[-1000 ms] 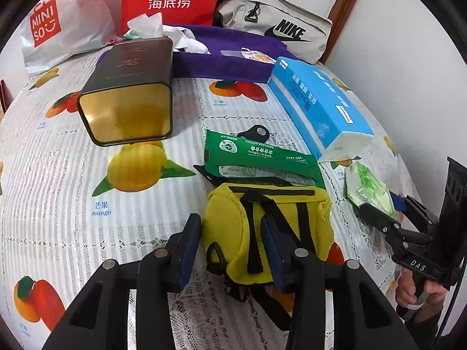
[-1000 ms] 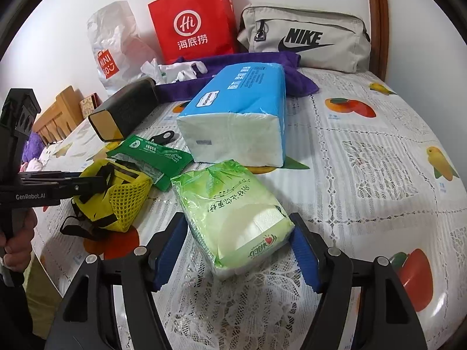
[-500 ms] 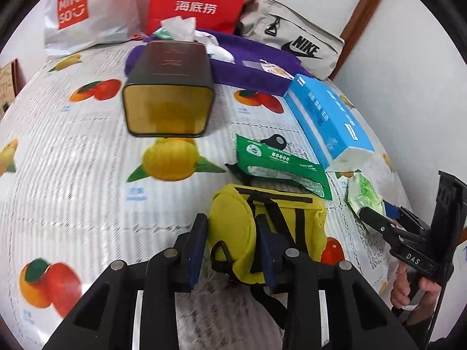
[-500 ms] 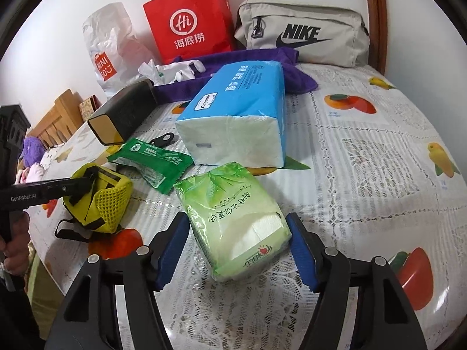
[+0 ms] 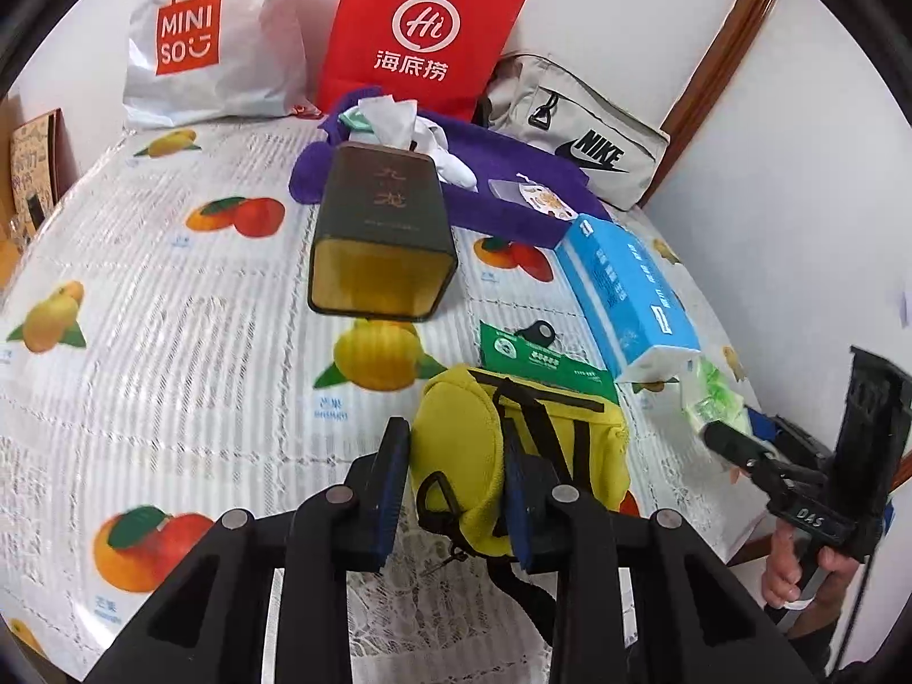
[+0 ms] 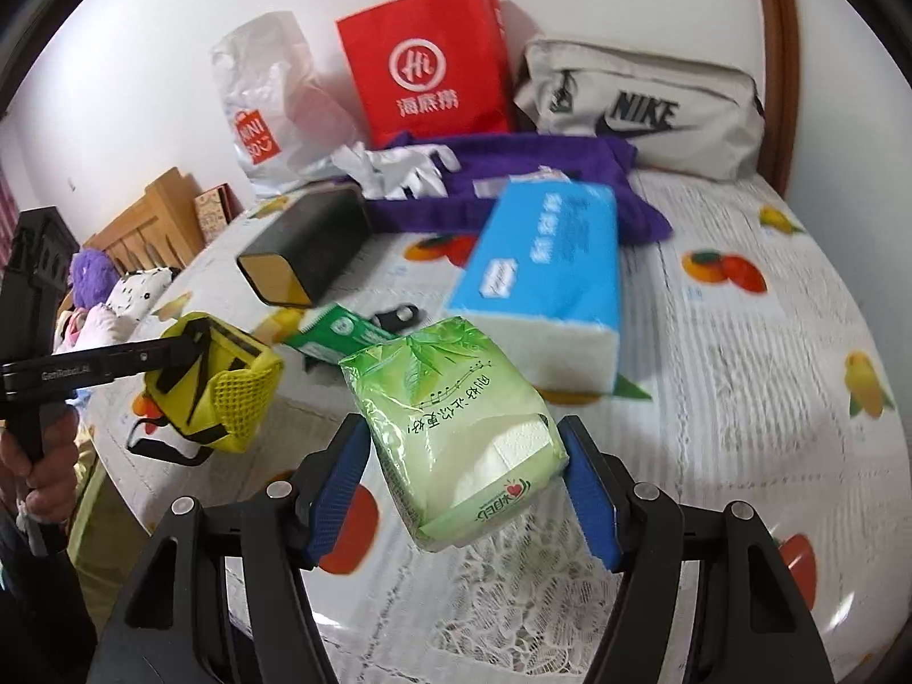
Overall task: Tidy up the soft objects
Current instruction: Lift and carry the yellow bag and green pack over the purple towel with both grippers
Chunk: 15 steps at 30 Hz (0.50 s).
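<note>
My left gripper [image 5: 456, 484] is shut on a yellow pouch with black straps [image 5: 524, 444] and holds it above the bed; the pouch also shows in the right wrist view [image 6: 222, 382]. My right gripper [image 6: 464, 484] is shut on a green tissue pack [image 6: 456, 427] and holds it lifted off the bedspread. The green pack's end shows in the left wrist view [image 5: 712, 399]. A blue tissue pack [image 6: 547, 273] and a green wipes packet [image 5: 541, 362] lie on the bed.
A dark tin box [image 5: 382, 239] lies on its side mid-bed. A purple cloth [image 5: 501, 194], red paper bag [image 5: 422, 45], white Miniso bag [image 5: 194, 57] and grey Nike bag [image 6: 644, 108] sit at the back. The bedspread [image 5: 171, 342] has a fruit print.
Both grippers closed in and rose: the left one lifted the yellow pouch off the bed, and the right one lifted the green tissue pack.
</note>
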Motion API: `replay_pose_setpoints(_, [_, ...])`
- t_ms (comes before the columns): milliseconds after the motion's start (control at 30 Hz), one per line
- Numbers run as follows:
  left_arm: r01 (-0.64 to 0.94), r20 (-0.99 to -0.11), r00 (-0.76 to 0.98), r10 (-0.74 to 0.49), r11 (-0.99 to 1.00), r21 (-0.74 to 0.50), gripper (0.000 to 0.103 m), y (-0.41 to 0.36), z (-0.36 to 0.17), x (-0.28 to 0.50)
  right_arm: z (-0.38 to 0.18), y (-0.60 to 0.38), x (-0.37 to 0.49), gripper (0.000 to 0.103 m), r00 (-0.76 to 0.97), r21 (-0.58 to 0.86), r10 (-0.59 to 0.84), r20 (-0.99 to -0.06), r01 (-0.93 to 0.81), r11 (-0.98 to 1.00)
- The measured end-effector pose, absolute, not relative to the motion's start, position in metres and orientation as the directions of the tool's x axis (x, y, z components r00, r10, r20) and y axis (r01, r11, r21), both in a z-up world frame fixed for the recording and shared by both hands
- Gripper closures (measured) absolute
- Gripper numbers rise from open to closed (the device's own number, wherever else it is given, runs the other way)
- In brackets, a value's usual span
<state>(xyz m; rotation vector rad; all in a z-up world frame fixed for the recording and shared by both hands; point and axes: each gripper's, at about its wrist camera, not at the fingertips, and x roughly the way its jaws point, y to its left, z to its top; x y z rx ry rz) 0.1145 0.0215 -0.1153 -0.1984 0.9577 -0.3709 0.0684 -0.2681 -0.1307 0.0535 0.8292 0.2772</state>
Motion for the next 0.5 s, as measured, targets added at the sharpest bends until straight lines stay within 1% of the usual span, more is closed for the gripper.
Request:
replay_pose_setpoints(167, [0.227,-0.747,0.526,-0.406,0.914,-0.337,0.075,0.023,-0.105,0.118,-0.120,-0.265,0.075,0.036,0.642,0.149,0.267,-0.719,-0.232,0.961])
replay_pose_setpoints(500, [0.196,-0.745,0.555,-0.370,0.929,-0.315,0.075,0.031,-0.078,0.141,-0.095,-0.266,0.097,0.036,0.649,0.131,0.259,-0.715,-0.240,0.962])
